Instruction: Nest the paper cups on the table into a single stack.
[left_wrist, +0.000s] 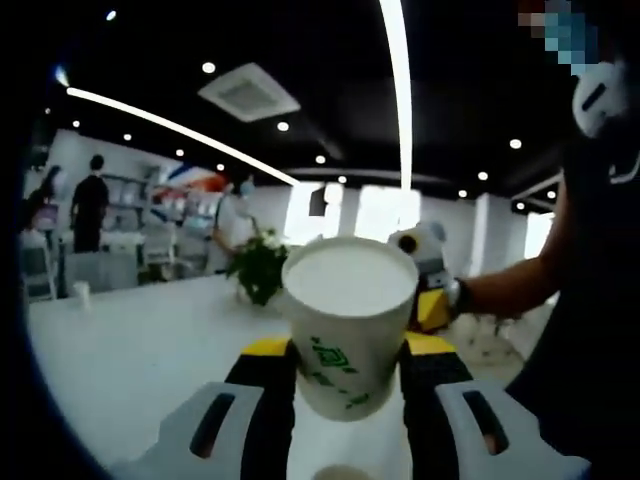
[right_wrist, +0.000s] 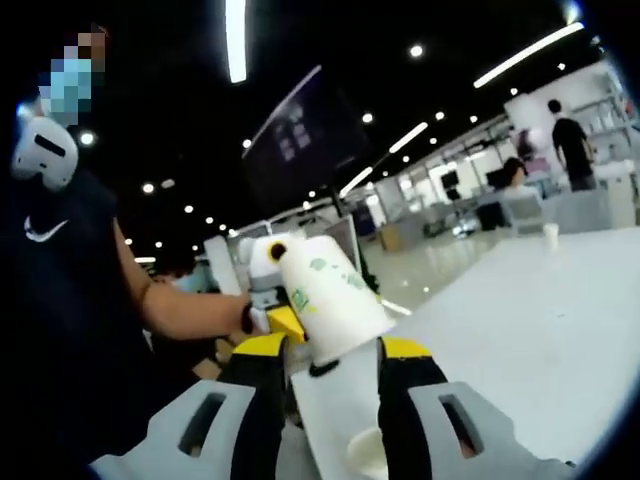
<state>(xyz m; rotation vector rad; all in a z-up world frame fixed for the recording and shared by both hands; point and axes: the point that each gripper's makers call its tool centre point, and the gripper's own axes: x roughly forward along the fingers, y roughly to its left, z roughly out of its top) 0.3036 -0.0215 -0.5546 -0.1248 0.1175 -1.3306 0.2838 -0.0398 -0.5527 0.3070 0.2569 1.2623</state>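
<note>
The left tool (left_wrist: 348, 372) pinches a white paper cup with green print (left_wrist: 349, 322) between its yellow-padded jaws, gripping low on the wall with the open mouth tilted up toward the camera. In the right gripper view the same cup (right_wrist: 330, 297) shows from the side, tilted, with its base toward the viewer, and it lies above the gap of the right tool (right_wrist: 330, 385). Whether the right tool's jaws press on that cup or merely stand spread beside it cannot be told.

Below the held cup, at the bottom edge of each view, a pale rounded rim (right_wrist: 367, 447) rests on the white tabletop (left_wrist: 140, 345); it looks like another paper cup, though too little shows to be sure. A further small white cup (right_wrist: 550, 235) stands well apart, far across the tabletop. A leafy green plant (left_wrist: 261, 264) sits behind the held cup.

The cup seems lifted for nesting. To do it well, bring the held cup upright, line its base over the mouth of the receiving cup, and lower it straight. Keep the squeeze light, since thin paper walls will likely buckle and jam.
</note>
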